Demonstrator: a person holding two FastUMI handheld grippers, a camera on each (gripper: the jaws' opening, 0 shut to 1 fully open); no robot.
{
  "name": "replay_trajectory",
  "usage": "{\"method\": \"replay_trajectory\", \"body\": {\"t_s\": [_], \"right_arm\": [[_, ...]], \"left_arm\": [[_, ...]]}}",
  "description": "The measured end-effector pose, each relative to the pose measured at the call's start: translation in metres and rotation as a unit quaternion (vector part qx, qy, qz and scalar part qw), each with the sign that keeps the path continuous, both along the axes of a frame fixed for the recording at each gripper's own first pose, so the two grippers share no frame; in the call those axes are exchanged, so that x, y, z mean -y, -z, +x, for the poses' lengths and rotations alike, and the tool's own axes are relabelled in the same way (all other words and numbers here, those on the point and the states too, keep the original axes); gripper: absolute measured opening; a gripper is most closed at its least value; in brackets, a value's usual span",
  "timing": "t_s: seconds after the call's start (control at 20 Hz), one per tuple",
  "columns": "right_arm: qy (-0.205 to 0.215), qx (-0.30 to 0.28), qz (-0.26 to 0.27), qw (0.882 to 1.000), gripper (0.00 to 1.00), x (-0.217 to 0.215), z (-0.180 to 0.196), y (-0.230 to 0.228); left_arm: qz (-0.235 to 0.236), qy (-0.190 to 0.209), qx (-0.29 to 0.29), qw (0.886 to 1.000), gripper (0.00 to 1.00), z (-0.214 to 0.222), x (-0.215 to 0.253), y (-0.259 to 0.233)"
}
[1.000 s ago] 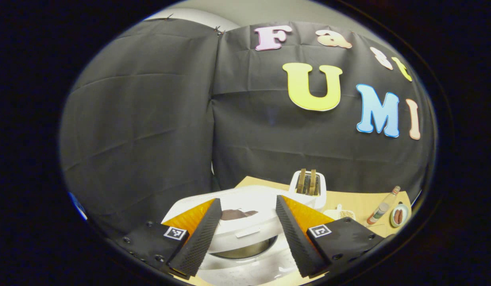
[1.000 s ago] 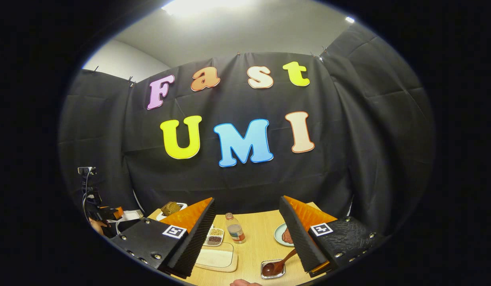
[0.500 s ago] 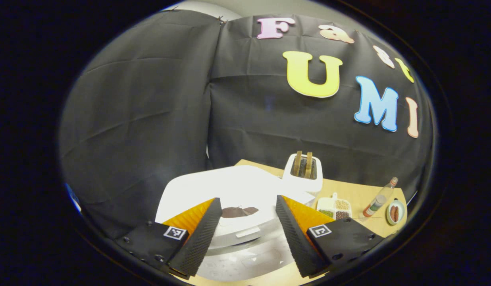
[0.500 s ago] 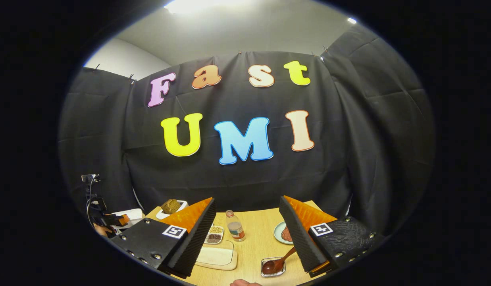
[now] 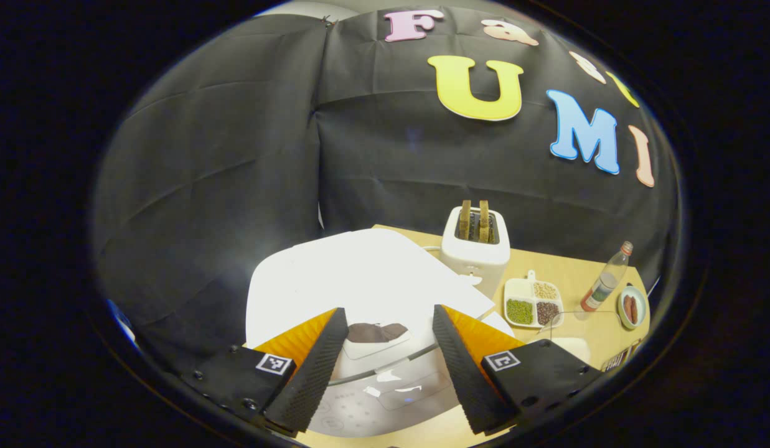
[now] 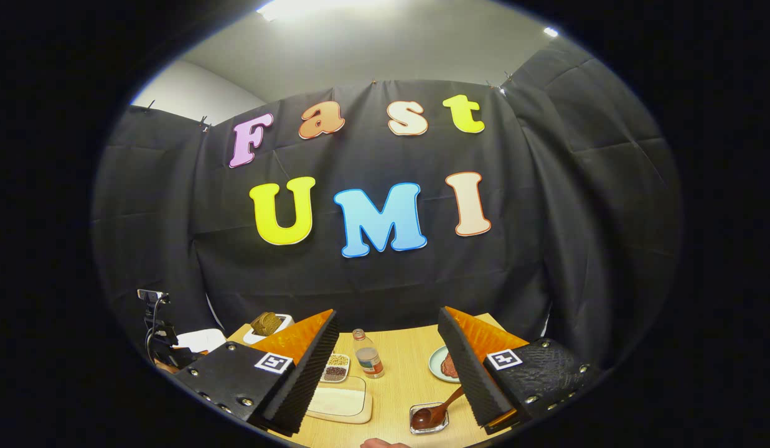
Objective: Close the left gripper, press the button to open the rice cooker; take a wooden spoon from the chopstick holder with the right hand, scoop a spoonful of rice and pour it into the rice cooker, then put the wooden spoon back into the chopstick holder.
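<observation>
Where left claw [image 5: 385, 317] gapes, rice cooker [image 5: 360, 280] below

Rice cooker [image 5: 360, 280] sits just ahead of the left gripper [image 5: 385, 348]; toaster [image 5: 475, 249] behind it, divided dish [image 5: 533, 302] and bottle [image 5: 604, 286] off right (all on the table [image 5: 571, 270]).

A light wooden table [image 5: 565, 270] carries everything — in the left gripper view a white rice cooker [image 5: 360, 280] stands at its near left with a white toaster [image 5: 475, 252] just behind, then a divided dish [image 5: 533, 303] of grains, a bottle [image 5: 605, 285] and a small plate [image 5: 630, 307] toward the right. In the right gripper view the table [image 6: 403, 373] bears a pale tray [image 6: 340, 401], the bottle [image 6: 367, 354], a plate [image 6: 444, 366] and a small clear dish [image 6: 427, 418] with a wooden spoon [image 6: 439, 410] resting in it — all apart from one another.
</observation>
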State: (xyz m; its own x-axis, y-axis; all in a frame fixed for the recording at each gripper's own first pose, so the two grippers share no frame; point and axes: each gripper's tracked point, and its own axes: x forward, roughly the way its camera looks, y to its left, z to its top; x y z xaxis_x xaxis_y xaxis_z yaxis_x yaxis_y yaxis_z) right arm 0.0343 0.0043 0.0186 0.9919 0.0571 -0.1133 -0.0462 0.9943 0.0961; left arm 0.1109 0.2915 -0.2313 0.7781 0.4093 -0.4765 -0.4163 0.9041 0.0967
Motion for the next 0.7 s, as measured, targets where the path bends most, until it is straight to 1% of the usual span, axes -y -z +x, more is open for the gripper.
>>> {"method": "replay_trajectory", "body": {"t_s": [0.05,0.1,0.15,0.2,0.25,0.3,0.35,0.55,0.6,0.7], "right_arm": [[0.001,0.001,0.000,1.000,0.98,0.001,0.000,-0.001],[0.002,0.002,0.000,1.000,0.98,0.001,0.000,-0.002],[0.003,0.003,-0.001,1.000,0.98,0.001,0.000,-0.002],[0.003,0.003,0.000,1.000,0.98,0.001,0.002,-0.002],[0.003,0.002,0.000,1.000,0.98,0.000,0.001,-0.001],[0.001,0.001,0.001,1.000,0.98,-0.001,0.003,0.000],[-0.001,-0.001,0.002,1.000,0.98,-0.002,0.002,0.001],[-0.006,0.000,0.000,1.000,0.98,-0.002,0.001,0.001],[-0.007,0.000,0.000,1.000,0.98,-0.001,0.001,-0.001],[-0.006,0.005,0.000,1.000,0.98,0.003,0.002,-0.004]], "left_arm": [[-0.002,-0.002,-0.002,1.000,0.96,-0.001,0.000,0.003],[-0.004,-0.005,-0.007,1.000,0.93,0.000,0.001,0.008],[-0.001,-0.006,-0.005,1.000,0.96,0.000,0.000,0.008],[-0.002,-0.008,-0.005,1.000,0.97,0.000,0.000,0.009],[-0.005,-0.011,-0.006,1.000,0.93,-0.001,0.001,0.009],[-0.008,-0.011,-0.004,1.000,0.97,0.001,0.002,0.009],[-0.009,-0.010,-0.006,1.000,0.98,-0.002,0.004,0.010],[-0.005,0.000,-0.005,1.000,0.99,0.004,0.002,0.007],[-0.012,0.002,-0.006,1.000,0.97,0.005,0.003,0.007],[-0.030,-0.003,0.008,1.000,0.98,0.005,0.005,-0.002]]}}
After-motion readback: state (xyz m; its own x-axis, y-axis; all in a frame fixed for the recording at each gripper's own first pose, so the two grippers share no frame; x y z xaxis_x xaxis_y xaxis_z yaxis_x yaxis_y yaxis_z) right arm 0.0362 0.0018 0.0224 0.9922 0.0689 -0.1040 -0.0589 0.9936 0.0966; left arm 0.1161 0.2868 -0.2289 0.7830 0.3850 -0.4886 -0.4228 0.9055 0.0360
